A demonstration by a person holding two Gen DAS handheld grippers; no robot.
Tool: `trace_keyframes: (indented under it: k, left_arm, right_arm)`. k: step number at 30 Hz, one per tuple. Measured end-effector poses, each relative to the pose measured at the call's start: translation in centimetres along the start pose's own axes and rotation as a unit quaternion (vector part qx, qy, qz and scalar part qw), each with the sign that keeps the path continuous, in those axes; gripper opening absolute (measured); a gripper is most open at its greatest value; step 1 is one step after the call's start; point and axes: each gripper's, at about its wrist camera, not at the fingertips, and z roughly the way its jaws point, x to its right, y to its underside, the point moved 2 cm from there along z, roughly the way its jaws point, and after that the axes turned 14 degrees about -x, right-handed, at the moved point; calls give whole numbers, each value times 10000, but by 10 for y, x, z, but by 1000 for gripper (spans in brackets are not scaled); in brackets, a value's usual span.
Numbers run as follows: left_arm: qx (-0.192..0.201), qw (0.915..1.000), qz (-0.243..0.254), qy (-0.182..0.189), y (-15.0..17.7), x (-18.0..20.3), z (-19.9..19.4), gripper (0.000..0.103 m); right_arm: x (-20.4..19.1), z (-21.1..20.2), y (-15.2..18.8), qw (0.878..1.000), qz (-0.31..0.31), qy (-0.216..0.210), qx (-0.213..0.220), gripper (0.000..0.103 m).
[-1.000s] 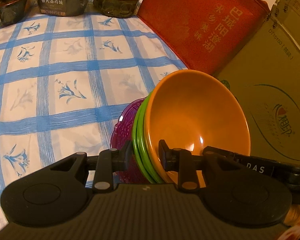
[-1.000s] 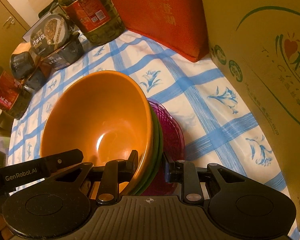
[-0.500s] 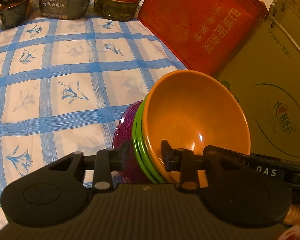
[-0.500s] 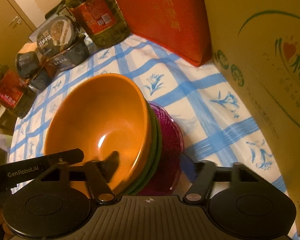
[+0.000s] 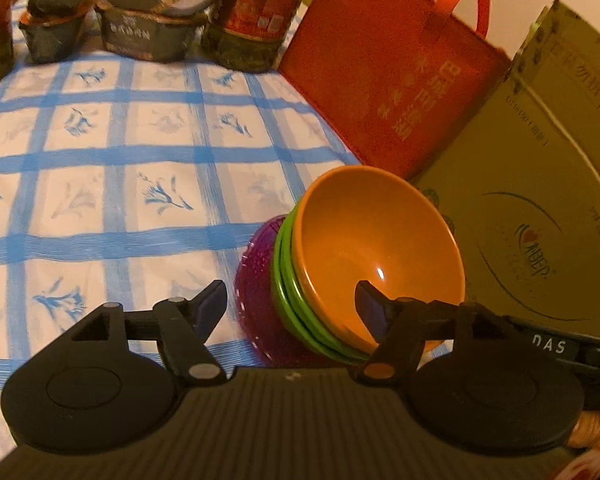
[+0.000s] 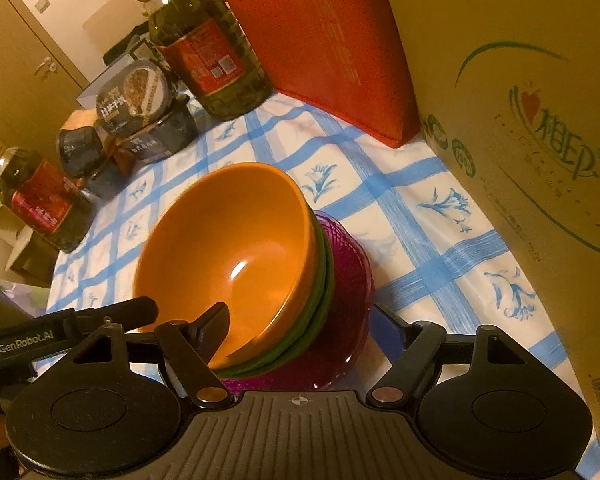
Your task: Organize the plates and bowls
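An orange bowl [image 5: 376, 248] sits nested in green bowls [image 5: 288, 288] on a purple glass plate [image 5: 256, 280], a tilted stack on the blue-checked tablecloth [image 5: 100, 200]. My left gripper [image 5: 290, 306] is open, its jaws spread either side of the stack's near rim, one fingertip inside the orange bowl. The same orange bowl [image 6: 228, 248], green bowls [image 6: 320, 292] and purple plate [image 6: 348, 288] show in the right wrist view. My right gripper [image 6: 300, 328] is open too, one jaw inside the orange bowl, the other beside the plate.
A cardboard box [image 5: 532, 216] and a red bag [image 5: 392, 84] stand close behind the stack on the right. An oil bottle [image 6: 208, 52], food tubs [image 6: 140, 116] and a jar [image 6: 40, 204] line the table's far side.
Both grippers opened and let go of the stack's rim: the right first, then the left. Both pulled back a little; the stack now rests on the cloth.
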Motion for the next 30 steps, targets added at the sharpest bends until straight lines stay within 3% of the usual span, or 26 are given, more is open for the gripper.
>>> trace_keyframes:
  k: [7, 13, 30]
  left_arm:
    - [368, 9993, -16, -45, 23, -5, -25, 82]
    - [362, 9992, -22, -171, 50, -12, -34, 94]
    - [674, 9927, 266, -959, 120, -14, -48, 96]
  right_arm:
    - [-5, -18, 22, 9999, -9, -5, 123, 78]
    - [-7, -29, 44, 9998, -21, -35, 217, 84]
    - [-16, -39, 103, 9968, -475, 283, 580, 88]
